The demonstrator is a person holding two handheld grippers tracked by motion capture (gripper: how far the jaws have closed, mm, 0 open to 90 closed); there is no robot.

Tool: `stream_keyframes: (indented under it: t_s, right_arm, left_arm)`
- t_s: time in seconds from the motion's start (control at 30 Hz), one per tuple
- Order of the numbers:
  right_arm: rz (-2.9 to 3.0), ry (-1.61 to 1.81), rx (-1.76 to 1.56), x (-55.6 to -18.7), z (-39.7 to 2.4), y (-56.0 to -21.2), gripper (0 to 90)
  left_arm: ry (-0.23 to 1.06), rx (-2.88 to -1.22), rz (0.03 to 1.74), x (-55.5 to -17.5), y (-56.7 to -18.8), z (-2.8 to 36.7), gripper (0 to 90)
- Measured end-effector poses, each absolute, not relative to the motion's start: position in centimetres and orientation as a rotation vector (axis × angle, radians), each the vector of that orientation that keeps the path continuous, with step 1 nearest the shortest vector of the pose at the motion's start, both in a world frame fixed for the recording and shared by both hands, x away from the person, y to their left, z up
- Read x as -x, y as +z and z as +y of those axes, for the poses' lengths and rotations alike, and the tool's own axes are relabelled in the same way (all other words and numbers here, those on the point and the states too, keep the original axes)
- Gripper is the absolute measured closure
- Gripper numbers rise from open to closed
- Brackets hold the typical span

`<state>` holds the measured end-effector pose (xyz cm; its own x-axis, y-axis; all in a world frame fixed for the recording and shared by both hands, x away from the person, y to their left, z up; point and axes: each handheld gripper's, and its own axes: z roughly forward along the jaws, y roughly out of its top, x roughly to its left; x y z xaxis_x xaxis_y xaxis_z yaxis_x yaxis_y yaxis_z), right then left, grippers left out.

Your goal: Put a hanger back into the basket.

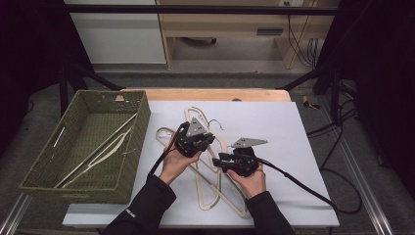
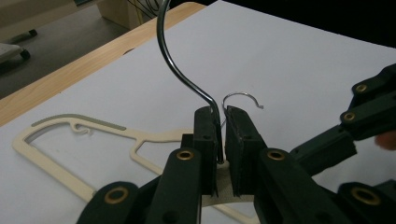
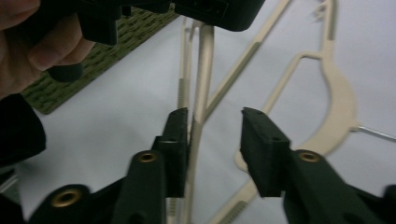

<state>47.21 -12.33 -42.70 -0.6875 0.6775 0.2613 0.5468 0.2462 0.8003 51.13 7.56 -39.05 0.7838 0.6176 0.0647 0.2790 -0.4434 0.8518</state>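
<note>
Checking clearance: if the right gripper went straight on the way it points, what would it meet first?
Probably the left gripper, just ahead of the right gripper, along the cream hanger bar between its open jaws; depth is unclear.

Dim, dark-edged high view; bright white sheet (image 1: pixel 274 122); soft motion blur and unfocused foreground in both gripper views.

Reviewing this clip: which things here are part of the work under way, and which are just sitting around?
In use:
- left gripper, shut on the hook of the lifted hanger
- right gripper, jaws apart around that hanger's beige arm
- green woven basket, already holding hangers

Lying about:
- other beige hangers on the white sheet
- cables on the floor
</note>
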Motion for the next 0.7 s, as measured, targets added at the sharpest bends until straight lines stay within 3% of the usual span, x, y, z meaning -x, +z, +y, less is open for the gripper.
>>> stream_keyframes:
  t_s: [0.17, 0.37, 0.43, 0.57, 0.7]
  right_arm:
    - [2.416, 1.459, -1.181, -47.5, -11.5, -42.5, 83.9]
    - [2.395, 1.484, -1.255, -47.5, -11.4, -42.6, 87.0]
    - [2.392, 1.510, -1.253, -47.5, -11.4, -42.4, 87.5]
    - [2.399, 1.489, -1.228, -47.2, -11.8, -42.0, 87.6]
    - [2.421, 1.494, -1.144, -46.5, -12.4, -41.0, 87.7]
  left_arm:
    - [0.452, -2.040, 0.646, -50.9, -39.0, 8.2, 79.1]
    - [0.425, -1.974, 0.640, -50.2, -37.9, 10.4, 55.9]
    - [0.432, -1.966, 0.634, -49.9, -37.4, 11.3, 38.5]
    - [0.426, -1.941, 0.611, -49.1, -36.6, 13.3, 19.4]
    - [0.397, -1.931, 0.611, -48.2, -36.0, 15.1, 14.7]
